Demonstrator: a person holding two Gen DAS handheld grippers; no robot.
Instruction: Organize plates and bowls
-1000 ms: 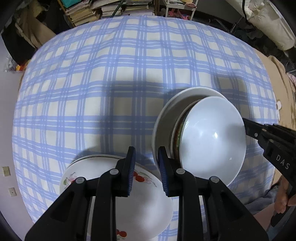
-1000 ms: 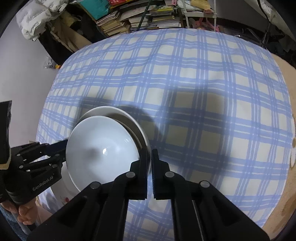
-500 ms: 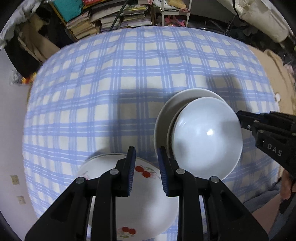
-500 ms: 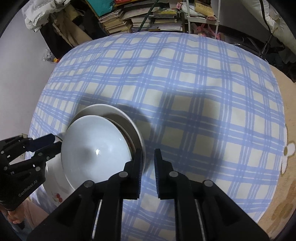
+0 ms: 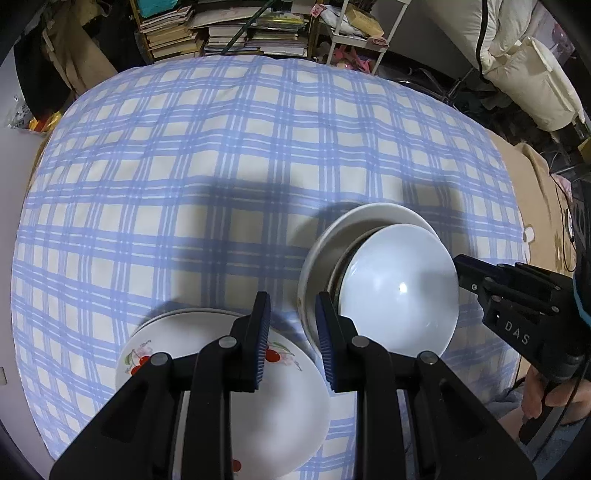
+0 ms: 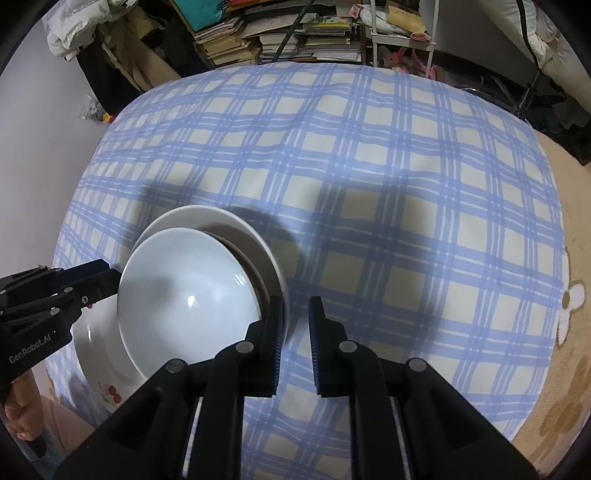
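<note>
The right gripper [image 6: 295, 332] was pinching the white bowl [image 6: 188, 295]; its jaws have just spread a little and let go. The bowl now sits in the bowl stack [image 5: 325, 251], right beside the cherry plates [image 5: 221, 387]. The left gripper [image 5: 291, 332] hangs slightly spread, holding nothing.

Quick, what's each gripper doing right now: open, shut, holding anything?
Left gripper: open, gripping nothing.
Right gripper: open, jaws have just been opening, nothing between them.

Book stacks [image 5: 221, 29] behind checked tablecloth [image 5: 221, 147]
</note>
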